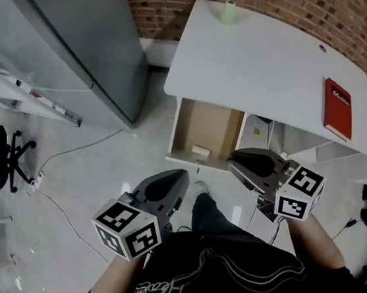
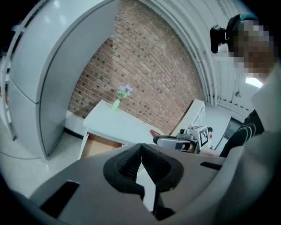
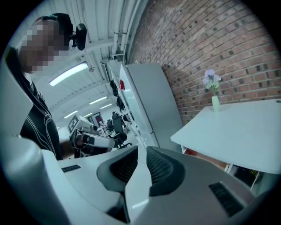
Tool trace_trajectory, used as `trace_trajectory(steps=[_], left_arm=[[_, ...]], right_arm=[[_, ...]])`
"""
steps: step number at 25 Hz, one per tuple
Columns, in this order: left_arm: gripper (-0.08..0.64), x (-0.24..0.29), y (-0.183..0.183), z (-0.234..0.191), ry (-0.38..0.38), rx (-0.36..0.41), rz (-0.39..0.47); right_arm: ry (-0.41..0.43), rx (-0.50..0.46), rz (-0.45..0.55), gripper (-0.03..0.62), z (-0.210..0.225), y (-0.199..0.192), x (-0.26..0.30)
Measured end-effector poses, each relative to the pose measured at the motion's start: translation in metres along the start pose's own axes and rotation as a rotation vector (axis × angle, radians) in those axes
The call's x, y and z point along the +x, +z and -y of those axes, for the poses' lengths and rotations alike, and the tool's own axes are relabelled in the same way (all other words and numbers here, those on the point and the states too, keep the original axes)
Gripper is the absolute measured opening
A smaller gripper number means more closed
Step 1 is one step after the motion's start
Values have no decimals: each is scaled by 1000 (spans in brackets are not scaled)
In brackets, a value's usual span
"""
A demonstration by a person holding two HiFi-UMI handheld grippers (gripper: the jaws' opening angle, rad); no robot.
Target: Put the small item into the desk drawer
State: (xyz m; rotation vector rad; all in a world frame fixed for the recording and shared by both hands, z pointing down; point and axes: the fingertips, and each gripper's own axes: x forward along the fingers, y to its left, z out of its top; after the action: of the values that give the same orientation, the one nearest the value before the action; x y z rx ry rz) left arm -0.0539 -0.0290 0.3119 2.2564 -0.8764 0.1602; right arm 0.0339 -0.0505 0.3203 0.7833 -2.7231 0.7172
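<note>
One desk (image 1: 260,67), one drawer (image 1: 210,122), one small item (image 1: 201,151), one red book (image 1: 337,108) and one vase (image 1: 228,11) are counted toward the upper right, and two grippers, left gripper (image 1: 179,175) and right gripper (image 1: 235,158), lower down.

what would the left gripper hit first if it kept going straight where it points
Most likely the front of the open drawer under the white desk; the left gripper aims at it, though depth is unclear.

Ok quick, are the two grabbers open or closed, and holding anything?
Left gripper: closed, empty.
Right gripper: slightly open, empty.
</note>
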Motion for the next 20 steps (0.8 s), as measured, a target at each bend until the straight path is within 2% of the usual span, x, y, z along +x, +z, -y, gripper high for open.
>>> trace_trajectory(steps=[4, 9, 13, 20], left_arm=[[21, -21, 25, 54, -61, 67, 40], [21, -36, 52, 107, -96, 237, 90], [21, -44, 60, 121, -119, 216, 131], [20, -49, 67, 121, -95, 225, 156]], right_arm=[[-3, -16, 80, 64, -35, 31, -35], [24, -62, 182, 58, -79, 70, -62], [34, -108, 212, 53, -100, 81, -75], [64, -91, 224, 53, -107, 85, -75]])
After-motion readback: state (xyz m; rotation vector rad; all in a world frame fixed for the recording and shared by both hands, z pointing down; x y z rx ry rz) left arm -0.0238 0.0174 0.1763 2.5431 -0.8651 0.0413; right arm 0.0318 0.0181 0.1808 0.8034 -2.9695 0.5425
